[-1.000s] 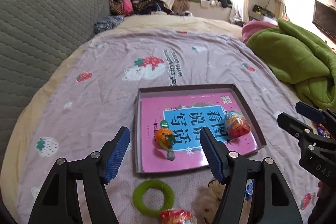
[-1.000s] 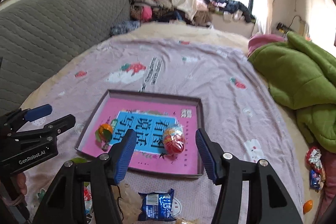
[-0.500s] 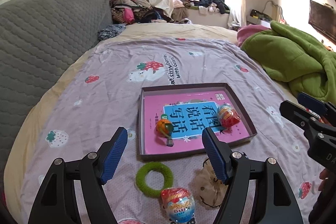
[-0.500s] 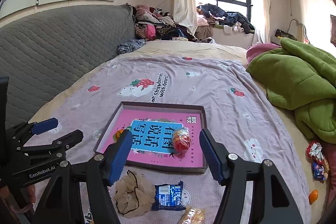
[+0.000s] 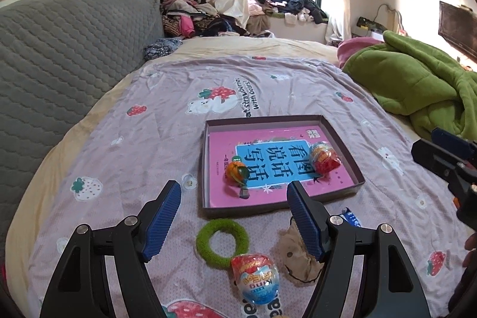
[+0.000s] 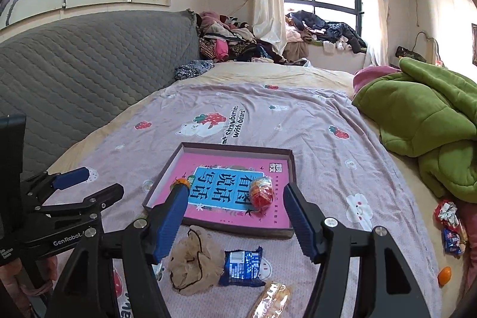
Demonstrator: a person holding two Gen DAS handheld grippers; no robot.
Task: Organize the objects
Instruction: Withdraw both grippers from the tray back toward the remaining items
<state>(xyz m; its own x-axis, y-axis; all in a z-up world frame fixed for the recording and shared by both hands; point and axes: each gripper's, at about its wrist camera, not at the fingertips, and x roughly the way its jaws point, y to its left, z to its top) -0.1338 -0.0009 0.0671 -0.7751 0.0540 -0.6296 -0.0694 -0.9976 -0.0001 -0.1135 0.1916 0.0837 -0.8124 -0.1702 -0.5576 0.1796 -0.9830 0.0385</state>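
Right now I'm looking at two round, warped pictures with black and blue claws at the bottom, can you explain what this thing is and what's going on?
No robot: a person holds one two-finger tool in each hand, each with a wide-angle camera looking along its fingers. One picture is from the left tool, the other from the right tool. Both are open and hold nothing. They hang over a bed. A tray holds a pink book and two wrapped sweets. Loose in front lie a green ring, a candy egg, a beige pouch and a blue packet.

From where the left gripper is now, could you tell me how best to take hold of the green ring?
Probably the green ring by its near band, from above: it lies flat on the bedspread, so one of the jaws can drop into its hole.
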